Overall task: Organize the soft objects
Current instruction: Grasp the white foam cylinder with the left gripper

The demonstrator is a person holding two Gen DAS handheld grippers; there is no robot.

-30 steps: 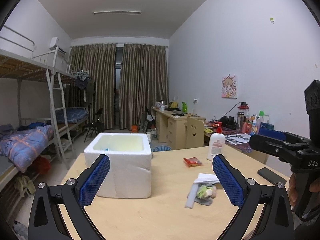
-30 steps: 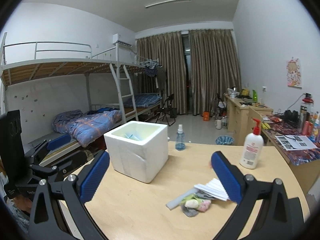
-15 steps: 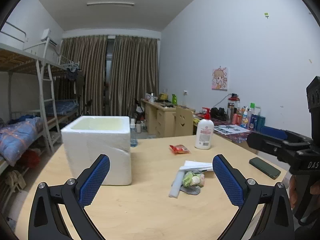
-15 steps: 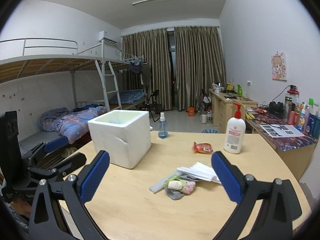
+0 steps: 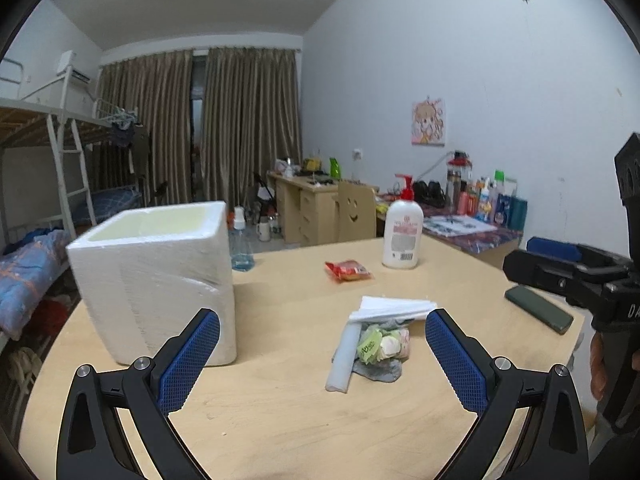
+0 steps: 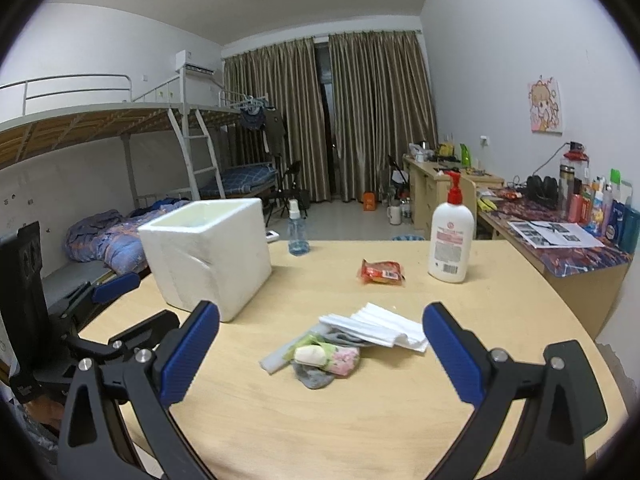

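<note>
Two grippers are held above the near edge of the tabletop (image 6: 500, 280), the left gripper (image 5: 322, 356) and the right gripper (image 6: 320, 354) each with fingers spread wide apart and nothing between them. A small heap of soft things (image 6: 324, 356) is seen near the middle: rolled socks on a grey cloth, touching a stack of folded tissues (image 6: 380, 326) and a pale flat strip (image 5: 344, 354). A white foam box (image 6: 208, 252) stands to the far left, open-topped. The socks are judged light, limp and squashable, so a pinch across the bulging middle is advised; thin tissues may slide apart.
</note>
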